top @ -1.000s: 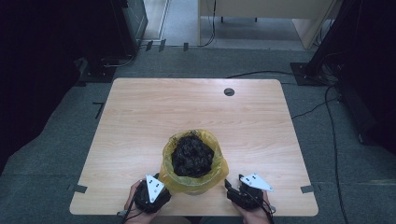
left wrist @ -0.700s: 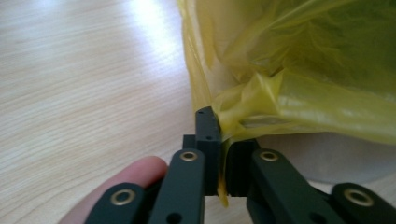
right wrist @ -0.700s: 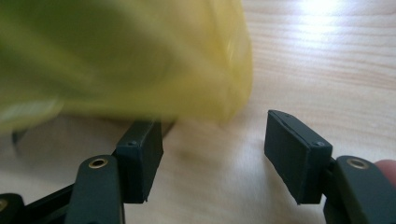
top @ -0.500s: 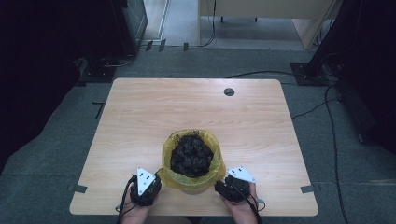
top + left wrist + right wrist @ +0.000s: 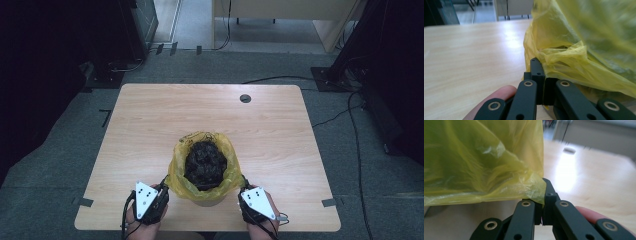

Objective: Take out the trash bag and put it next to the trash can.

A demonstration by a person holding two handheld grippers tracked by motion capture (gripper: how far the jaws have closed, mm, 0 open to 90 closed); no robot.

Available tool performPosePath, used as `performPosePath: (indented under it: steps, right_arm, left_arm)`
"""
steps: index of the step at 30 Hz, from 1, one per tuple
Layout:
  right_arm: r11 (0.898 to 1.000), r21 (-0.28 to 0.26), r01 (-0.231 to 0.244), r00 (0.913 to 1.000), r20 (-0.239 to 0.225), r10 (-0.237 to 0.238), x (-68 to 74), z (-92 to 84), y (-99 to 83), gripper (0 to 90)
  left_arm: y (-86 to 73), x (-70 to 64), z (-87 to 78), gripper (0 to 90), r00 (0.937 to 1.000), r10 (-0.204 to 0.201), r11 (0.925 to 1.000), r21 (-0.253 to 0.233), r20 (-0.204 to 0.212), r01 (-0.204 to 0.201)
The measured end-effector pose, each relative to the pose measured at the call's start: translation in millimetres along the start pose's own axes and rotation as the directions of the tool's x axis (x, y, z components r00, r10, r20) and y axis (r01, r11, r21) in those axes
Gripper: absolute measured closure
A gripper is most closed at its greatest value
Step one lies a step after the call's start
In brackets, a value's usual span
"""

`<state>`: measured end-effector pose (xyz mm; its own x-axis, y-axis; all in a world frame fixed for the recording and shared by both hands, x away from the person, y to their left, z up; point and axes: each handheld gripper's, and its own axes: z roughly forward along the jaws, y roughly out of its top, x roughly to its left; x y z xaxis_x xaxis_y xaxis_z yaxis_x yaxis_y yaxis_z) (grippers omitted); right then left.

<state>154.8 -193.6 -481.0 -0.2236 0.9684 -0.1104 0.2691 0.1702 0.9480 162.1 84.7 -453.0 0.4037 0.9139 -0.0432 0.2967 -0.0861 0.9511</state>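
A yellow plastic bag (image 5: 225, 170) lines a small bin near the table's front edge and holds a dark crumpled mass (image 5: 205, 162). My left gripper (image 5: 162, 192) sits at the bag's left side, and in the left gripper view its jaws are shut on a fold of the yellow bag (image 5: 564, 62). My right gripper (image 5: 243, 192) is at the bag's right side. In the right gripper view its jaws are closed, pinching the hanging edge of the yellow bag (image 5: 531, 187).
The wooden table (image 5: 150, 125) has a round cable hole (image 5: 245, 98) near its far edge. Cables (image 5: 350, 115) run over the grey carpet to the right. Dark equipment stands at both sides beyond the table.
Both grippers moved inward from beside the bin to the bag's lower sides, and the jaws closed on the bag's plastic.
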Motion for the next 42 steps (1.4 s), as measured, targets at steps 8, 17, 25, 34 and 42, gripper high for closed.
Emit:
performPosePath:
  steps: [8,17,25,34,42]
  right_arm:
    - [0.987,-0.161,0.017,0.9997,0.02,-0.014,0.7,-17.2,22.5,90.0]
    - [0.962,-0.271,0.043,0.9978,-0.036,-0.055,12.1,-15.0,47.4,90.0]
    - [0.939,-0.333,0.08,0.9886,-0.094,-0.117,33.5,-16.2,62.6,88.1]
    - [0.986,-0.15,0.07,0.9715,-0.214,-0.102,29.2,-9.2,68.2,87.6]
    - [0.971,-0.174,-0.164,0.9092,-0.408,0.08,10.6,-15.9,74.7,78.4]
  left_arm:
    - [24.0,-7.6,-11.7,90.0,0.9998,0.012,0.9951,-0.098,-0.015,-0.014]
    - [50.1,-28.3,-3.9,89.9,0.9969,0.061,0.9889,-0.139,0.049,-0.054]
    - [67.4,-62.0,1.1,89.5,0.97,0.153,0.9814,-0.144,0.189,-0.127]
    - [61.8,-73.6,20.8,88.6,0.9345,0.264,0.9613,0.013,0.239,-0.275]
    - [60.3,-70.5,25.6,87.3,0.9436,0.226,0.9647,0.079,0.242,-0.251]
